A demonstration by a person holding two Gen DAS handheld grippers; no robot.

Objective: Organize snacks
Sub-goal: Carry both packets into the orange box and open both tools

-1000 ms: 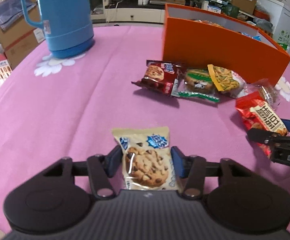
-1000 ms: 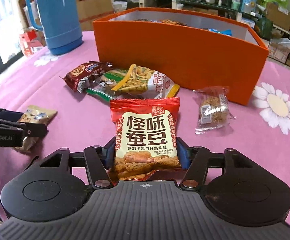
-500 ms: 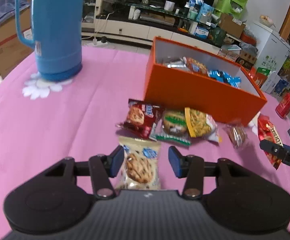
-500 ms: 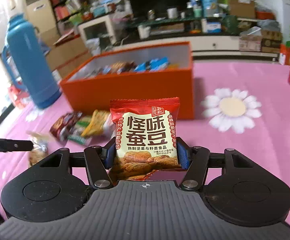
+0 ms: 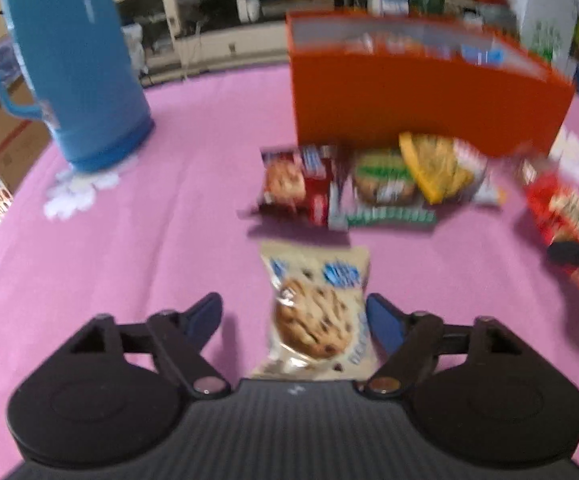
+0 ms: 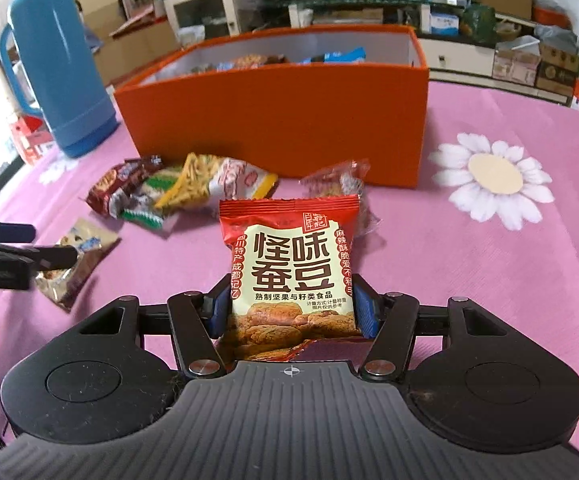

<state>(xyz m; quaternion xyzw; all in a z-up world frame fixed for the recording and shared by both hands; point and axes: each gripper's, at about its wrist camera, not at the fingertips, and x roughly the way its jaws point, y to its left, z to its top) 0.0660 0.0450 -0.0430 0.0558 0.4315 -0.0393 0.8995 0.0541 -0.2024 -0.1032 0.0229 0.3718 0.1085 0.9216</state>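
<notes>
Opening within the last half second, the left gripper (image 5: 294, 318) now stands wide around the cookie packet (image 5: 317, 312), which lies on the pink worktop (image 5: 129, 248) with a gap at its left. Clamped in the right gripper (image 6: 289, 308) is the red snack bag (image 6: 291, 268), printed "怪味蚕豆". Loose packets (image 6: 177, 188) lie before the orange box (image 6: 277, 120), beside a blue thermos (image 6: 57, 76).

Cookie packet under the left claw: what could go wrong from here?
1. The left claw has just been opening; the cookie packet sits between the pads ungripped, off-centre toward one pad, so a re-grasp may catch only its edge.
2. The right claw carries the red broad-bean packet low; it may clip the orange box wall.
</notes>
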